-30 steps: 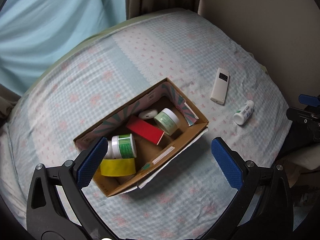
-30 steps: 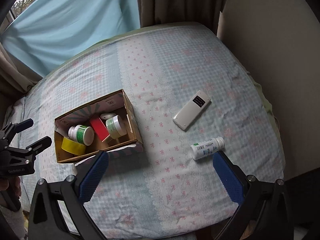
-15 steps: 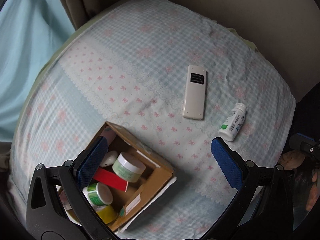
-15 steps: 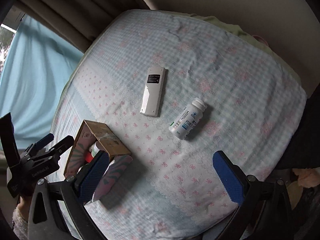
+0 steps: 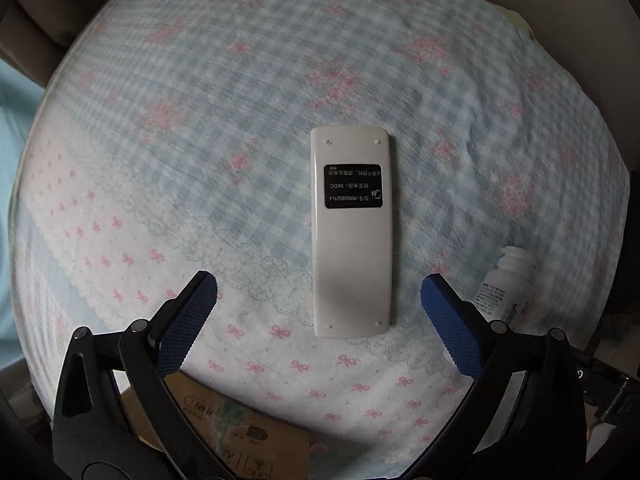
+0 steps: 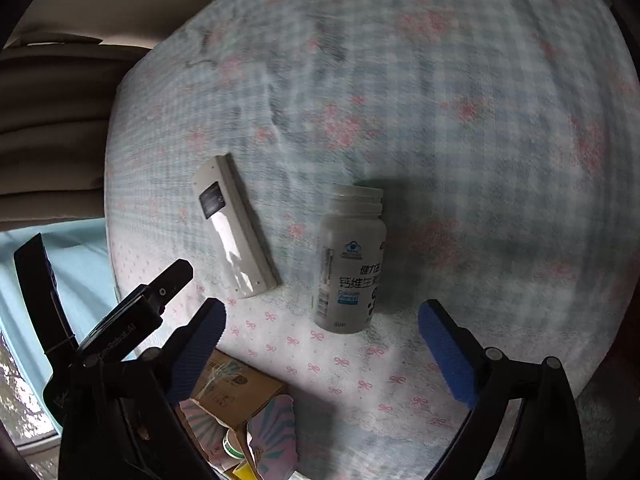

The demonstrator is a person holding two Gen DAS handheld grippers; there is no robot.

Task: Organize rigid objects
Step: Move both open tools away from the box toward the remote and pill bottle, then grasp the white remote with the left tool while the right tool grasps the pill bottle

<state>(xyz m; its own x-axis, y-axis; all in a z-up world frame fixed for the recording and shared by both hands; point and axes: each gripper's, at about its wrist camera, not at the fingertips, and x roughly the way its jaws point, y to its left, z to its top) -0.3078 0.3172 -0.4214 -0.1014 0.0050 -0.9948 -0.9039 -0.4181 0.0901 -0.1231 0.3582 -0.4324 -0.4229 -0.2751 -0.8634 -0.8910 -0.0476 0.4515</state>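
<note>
We look down on a bed under a blue-checked sheet (image 5: 240, 92) with pink flowers; brown curtains (image 6: 52, 128) hang at nine o'clock, a daylit pale blue drape (image 6: 86, 264) below them.

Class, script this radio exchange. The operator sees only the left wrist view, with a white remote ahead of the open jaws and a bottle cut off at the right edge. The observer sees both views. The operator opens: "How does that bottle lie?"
Observer: The white bottle lies on its side on the bedspread, with its cap pointing away from the right gripper.
Operator: Is it gripped?
Observer: No. The right gripper's jaws have just been closing a little. The bottle's base sits between them, and the pads are clear of it.
Operator: Is there anything in the box?
Observer: The cardboard box holds what looks like a green-rimmed jar.
</note>
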